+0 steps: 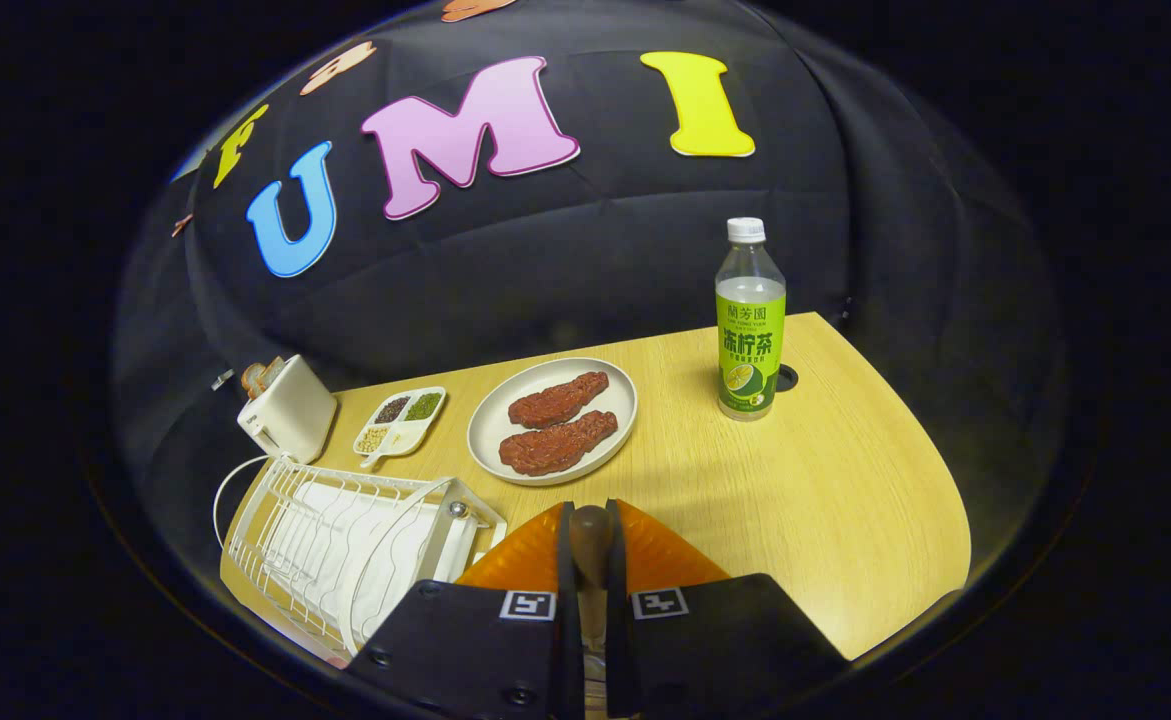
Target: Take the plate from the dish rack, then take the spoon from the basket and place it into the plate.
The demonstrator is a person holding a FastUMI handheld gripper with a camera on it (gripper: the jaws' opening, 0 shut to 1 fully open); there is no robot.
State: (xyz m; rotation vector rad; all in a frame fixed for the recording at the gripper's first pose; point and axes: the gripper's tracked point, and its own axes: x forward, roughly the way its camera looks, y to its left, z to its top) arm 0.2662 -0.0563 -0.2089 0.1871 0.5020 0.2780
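Toaster [288, 410]: set at the far left of the wooden table [845, 480], bread slices standing in its slots; well apart from the work.

Dish rack [345, 545]: white wire, just left of the gripper, tilted in this view. White panels are seen behind the wires; whether a plate stands inside cannot be told.

Divided dish [400, 422]: small, holding dark, green and pale grains, between the toaster and the plate.

Plate [553, 420]: pale, round, lying flat just ahead of the fingers and bearing two reddish-brown meat pieces [557, 425]. Judged stiff, smooth, chippable; best taken by its rim.

Gripper [591, 545]: fingers drawn close together, clamped on a brown rounded wooden piece, taken to be the spoon [590, 535]. Judged light, rigid and little prone to slipping; held near one end. The remainder runs back between the fingers and is hidden, so bowl or handle cannot be told.

Bottle [750, 320]: green-labelled, white-capped, upright to the right beyond the fingers, beside a dark hole in the tabletop.

Basket: location not established.
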